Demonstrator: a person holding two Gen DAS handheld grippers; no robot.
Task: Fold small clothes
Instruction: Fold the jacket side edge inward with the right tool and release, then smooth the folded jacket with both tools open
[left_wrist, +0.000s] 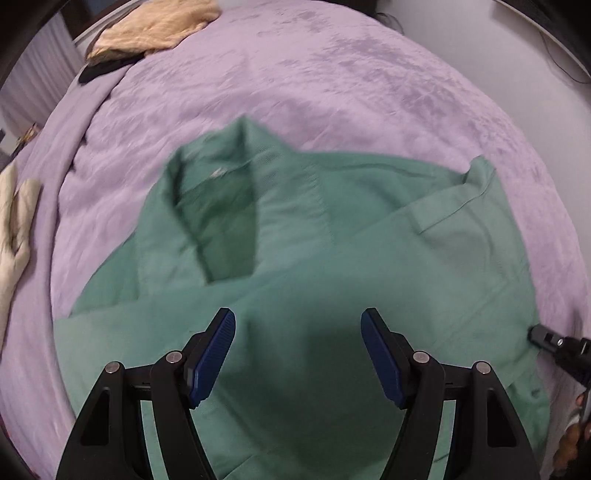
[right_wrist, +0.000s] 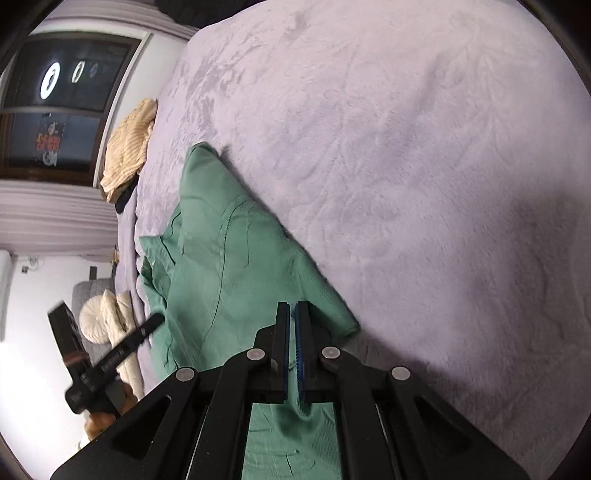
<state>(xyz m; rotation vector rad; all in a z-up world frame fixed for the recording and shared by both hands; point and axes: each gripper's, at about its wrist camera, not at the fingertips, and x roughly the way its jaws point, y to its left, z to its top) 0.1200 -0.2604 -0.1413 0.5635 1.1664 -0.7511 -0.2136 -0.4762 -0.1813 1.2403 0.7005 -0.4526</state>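
The green cotton collared shirt (left_wrist: 332, 236) lies on the lilac plush bed cover (left_wrist: 332, 74). The left claw (left_wrist: 298, 354) gapes empty above it; the right claw (right_wrist: 292, 332), pinched on its edge, could drag the fold askew.

The left gripper (left_wrist: 298, 328) is a matte black plastic frame with two angled arms, triangular cut-outs and four round silver rivets beside its ribbed blue rubber pads (left_wrist: 216, 354). The right gripper (right_wrist: 293, 314) is built alike: black linkage, silver rivets, blue ribbed pad faces between its black fingers.
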